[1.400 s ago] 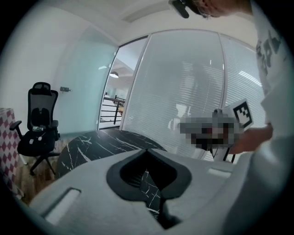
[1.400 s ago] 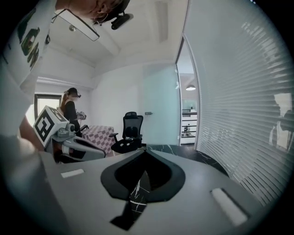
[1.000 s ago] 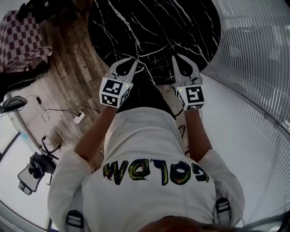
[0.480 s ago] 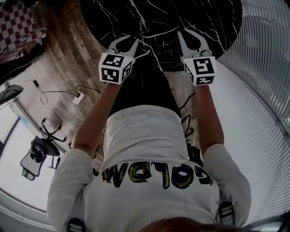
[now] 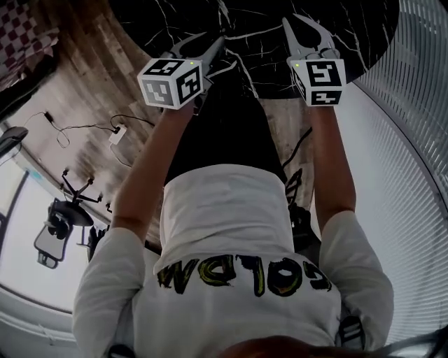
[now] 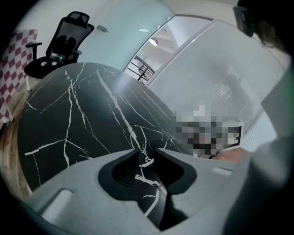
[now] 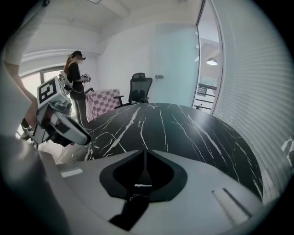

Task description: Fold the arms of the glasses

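A black marble table with white veins fills the top of the head view. On it near the front edge, just past the left gripper, lie thin wire loops that look like the glasses; they are too faint to tell the state of their arms. My left gripper hangs over the table's near edge, its jaws opening with a clear gap and nothing gripped. My right gripper points down at the table farther right, its jaws just opening to a thin slit, empty.
A black office chair and a checkered seat stand past the table's far side. A person stands at the back left. Ribbed blinds curve along the right. Cables lie on the wood floor at left.
Both grippers have travelled up the head view, out over the table's edge. The left one has rolled, showing another cube face, and its jaws have spread.
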Demonstrator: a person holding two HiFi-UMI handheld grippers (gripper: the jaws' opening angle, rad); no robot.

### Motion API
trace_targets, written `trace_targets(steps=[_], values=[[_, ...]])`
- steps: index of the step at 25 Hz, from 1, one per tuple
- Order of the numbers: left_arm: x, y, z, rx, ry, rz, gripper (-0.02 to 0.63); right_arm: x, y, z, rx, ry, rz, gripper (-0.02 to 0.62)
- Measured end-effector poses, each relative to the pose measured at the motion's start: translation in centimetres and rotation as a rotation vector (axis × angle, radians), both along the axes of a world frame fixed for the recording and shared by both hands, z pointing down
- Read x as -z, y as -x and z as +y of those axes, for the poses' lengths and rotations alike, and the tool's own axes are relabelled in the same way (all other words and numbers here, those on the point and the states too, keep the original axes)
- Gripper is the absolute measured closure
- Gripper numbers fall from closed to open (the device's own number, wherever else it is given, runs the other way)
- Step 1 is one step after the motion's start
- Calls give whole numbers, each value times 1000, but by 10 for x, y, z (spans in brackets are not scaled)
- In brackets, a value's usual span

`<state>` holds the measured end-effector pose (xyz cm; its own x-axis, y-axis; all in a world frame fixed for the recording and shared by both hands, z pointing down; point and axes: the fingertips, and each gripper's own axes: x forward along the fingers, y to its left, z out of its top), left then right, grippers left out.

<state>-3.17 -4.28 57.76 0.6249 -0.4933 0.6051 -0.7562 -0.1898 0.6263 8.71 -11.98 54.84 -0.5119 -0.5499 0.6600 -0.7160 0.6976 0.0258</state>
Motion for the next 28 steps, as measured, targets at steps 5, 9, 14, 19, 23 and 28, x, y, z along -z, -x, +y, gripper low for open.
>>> trace_targets(steps=[5,9,14,19,23,28], values=[[-4,-3,-4,15,11,34,502,-15,5,-14,-8,-5,14,571],[-2,-6,-7,20,13,46,502,-26,7,-21,0,-4,43,571],[2,-8,-10,24,20,56,502,-38,6,-18,28,29,86,568],[-2,-11,-9,40,34,73,503,-46,6,-6,50,63,87,568],[-2,-10,-10,64,33,93,516,-46,9,1,54,77,77,575],[0,-9,-12,88,32,108,551,-46,12,7,71,88,66,591]])
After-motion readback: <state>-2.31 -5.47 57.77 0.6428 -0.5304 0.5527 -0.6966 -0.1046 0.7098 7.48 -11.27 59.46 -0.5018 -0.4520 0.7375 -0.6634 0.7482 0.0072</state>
